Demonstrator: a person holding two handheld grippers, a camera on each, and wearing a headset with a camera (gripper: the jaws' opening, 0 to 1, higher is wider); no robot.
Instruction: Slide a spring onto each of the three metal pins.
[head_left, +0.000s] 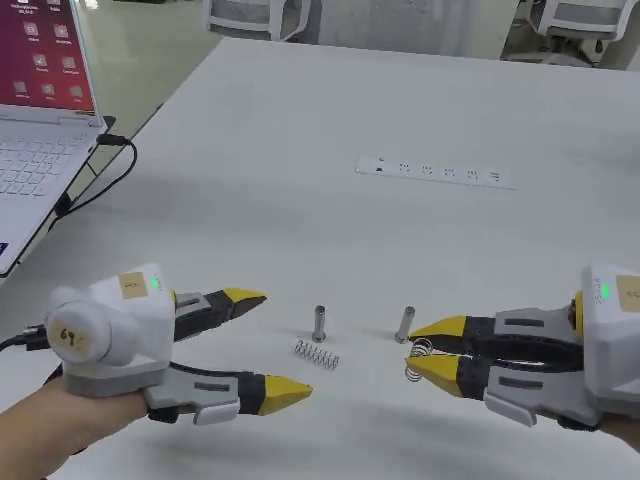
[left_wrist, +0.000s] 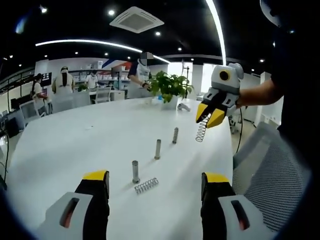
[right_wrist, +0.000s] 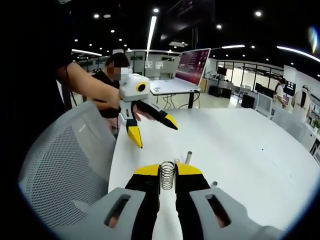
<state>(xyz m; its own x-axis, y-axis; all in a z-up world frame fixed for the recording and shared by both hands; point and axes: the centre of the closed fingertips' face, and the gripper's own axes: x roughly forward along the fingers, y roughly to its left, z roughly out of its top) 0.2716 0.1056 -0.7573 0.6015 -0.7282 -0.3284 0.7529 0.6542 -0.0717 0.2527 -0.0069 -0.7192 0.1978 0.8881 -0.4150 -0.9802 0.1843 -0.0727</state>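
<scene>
Wide white table (head_left: 400, 110), open room beyond; laptop (head_left: 40, 100) far left, power strip (head_left: 435, 171) far right. Left gripper (head_left: 285, 344) released, near left. Right gripper (head_left: 411, 350) clenched on spring (head_left: 418, 350), beside two upright pins (head_left: 319, 322); loose spring (head_left: 316, 353) lying just before the left one.

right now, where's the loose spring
In the head view the loose spring lies flat on the table, just on the person's side of the left pin, right of the open left hand-held gripper.
</scene>
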